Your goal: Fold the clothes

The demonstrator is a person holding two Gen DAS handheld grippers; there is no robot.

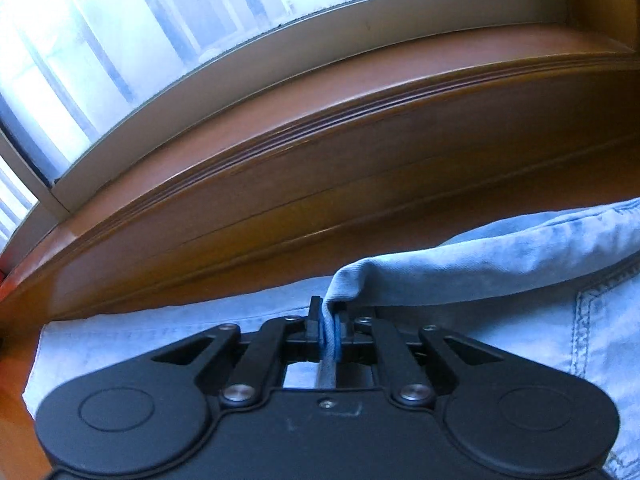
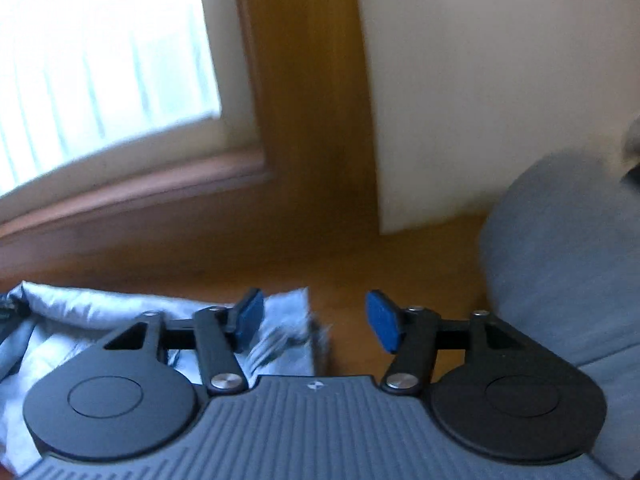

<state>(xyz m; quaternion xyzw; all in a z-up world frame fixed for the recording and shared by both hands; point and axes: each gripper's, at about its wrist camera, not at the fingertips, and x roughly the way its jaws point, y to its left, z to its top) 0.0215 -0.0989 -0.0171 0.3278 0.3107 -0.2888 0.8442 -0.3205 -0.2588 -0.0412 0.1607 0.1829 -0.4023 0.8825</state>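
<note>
A pale-blue denim garment (image 1: 500,264) lies spread on a wooden surface (image 1: 400,208) below a window sill (image 1: 320,92), one fold of it lifted into a soft ridge that runs to the left gripper (image 1: 329,334), whose jaws are clamped tight on a pinched strip of the cloth. The fabric looks limp yet fairly weighty for clothing: it sags and creases rather than holding a shape, and its stitched seams (image 1: 580,332) and hem edges appear the firmest, least slippery places to take hold. In the right wrist view the same denim (image 2: 280,320) ends in a frayed corner just under the right gripper (image 2: 316,322), whose blue pads (image 2: 382,326) stand well apart with nothing pressed between them; the corner lies below the left-hand pad, the bare wood below the other. A grey cloth mass (image 2: 560,280) sits to the right, too blurred to identify. A second grip at that frayed corner would likely let the fold be carried evenly.
</note>
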